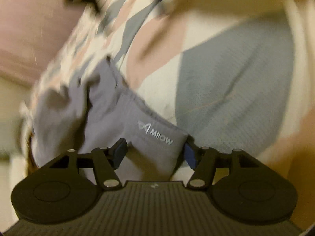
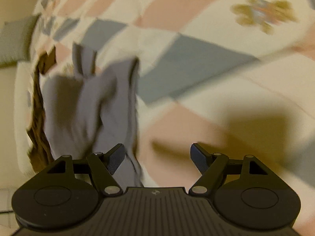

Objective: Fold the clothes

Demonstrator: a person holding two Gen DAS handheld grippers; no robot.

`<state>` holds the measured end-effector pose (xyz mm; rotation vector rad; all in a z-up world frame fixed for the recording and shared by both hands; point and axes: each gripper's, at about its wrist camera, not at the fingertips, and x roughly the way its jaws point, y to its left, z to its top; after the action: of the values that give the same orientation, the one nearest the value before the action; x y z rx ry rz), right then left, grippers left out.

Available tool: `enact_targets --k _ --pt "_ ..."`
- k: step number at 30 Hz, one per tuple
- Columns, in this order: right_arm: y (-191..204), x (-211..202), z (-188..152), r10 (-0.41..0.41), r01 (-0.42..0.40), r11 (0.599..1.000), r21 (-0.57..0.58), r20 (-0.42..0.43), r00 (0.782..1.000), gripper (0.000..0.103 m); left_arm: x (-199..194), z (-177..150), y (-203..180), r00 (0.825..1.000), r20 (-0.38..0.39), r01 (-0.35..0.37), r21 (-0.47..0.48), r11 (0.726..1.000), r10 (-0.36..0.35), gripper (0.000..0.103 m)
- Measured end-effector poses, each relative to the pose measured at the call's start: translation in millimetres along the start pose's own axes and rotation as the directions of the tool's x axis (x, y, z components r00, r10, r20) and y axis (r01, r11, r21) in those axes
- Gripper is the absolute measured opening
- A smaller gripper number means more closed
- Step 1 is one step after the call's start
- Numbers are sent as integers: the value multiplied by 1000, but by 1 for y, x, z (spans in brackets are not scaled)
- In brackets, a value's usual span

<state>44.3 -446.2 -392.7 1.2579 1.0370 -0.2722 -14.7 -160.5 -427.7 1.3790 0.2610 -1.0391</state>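
Jaws wide on both grippers: grey garment lies between left's, beside right's left finger.

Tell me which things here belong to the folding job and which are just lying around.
Part of the job:
grey garment
left gripper
right gripper

Just lying about:
patchwork quilt
brown cloth

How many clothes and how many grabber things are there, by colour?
Grey clothes: 1, the grey garment with white lettering
Brown clothes: 1, the brown cloth, blurred
Black grippers: 2, the left gripper and the right gripper
Patchwork quilts: 1, the quilt
Total: 5
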Motion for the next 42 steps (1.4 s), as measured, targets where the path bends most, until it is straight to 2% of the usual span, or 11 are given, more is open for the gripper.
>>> enact_targets --k 6,11,14,15,22,27,32,34,39,41,42 --pt "15 53 54 100 -101 995 6 102 990 76 -4 -23 0 999 47 -21 -101 995 26 34" --pt "14 83 72 129 -135 990 42 132 983 77 3 -29 11 998 44 -28 -199 980 38 35" --pt "27 94 72 142 -140 990 -28 103 984 51 9 -29 17 998 40 -29 -251 967 40 34" --pt "31 96 71 126 -122 991 -52 96 987 32 10 -28 19 999 40 -23 -268 963 35 31" --pt "37 60 55 38 -31 999 -41 158 987 25 2 -31 48 999 17 44 -430 902 -40 6" --pt "92 -12 26 -55 97 980 -174 228 972 25 -59 -52 117 983 166 171 -628 759 -83 4" --pt "160 -48 10 -146 184 965 -187 200 969 24 -106 -85 183 959 270 275 -813 512 -86 4" --pt "197 -47 9 -167 197 962 -187 168 972 24 -119 -105 210 970 240 231 -859 458 -38 4" --pt "382 -58 -8 60 33 885 -465 184 981 14 -168 -162 313 972 132 58 -936 348 193 4" --pt "458 -71 -13 170 -55 843 -535 168 971 11 -188 -185 354 957 80 -5 -957 291 280 4" --pt "499 -81 -18 235 -104 814 -572 160 959 10 -206 -198 390 932 43 -58 -962 268 359 4"
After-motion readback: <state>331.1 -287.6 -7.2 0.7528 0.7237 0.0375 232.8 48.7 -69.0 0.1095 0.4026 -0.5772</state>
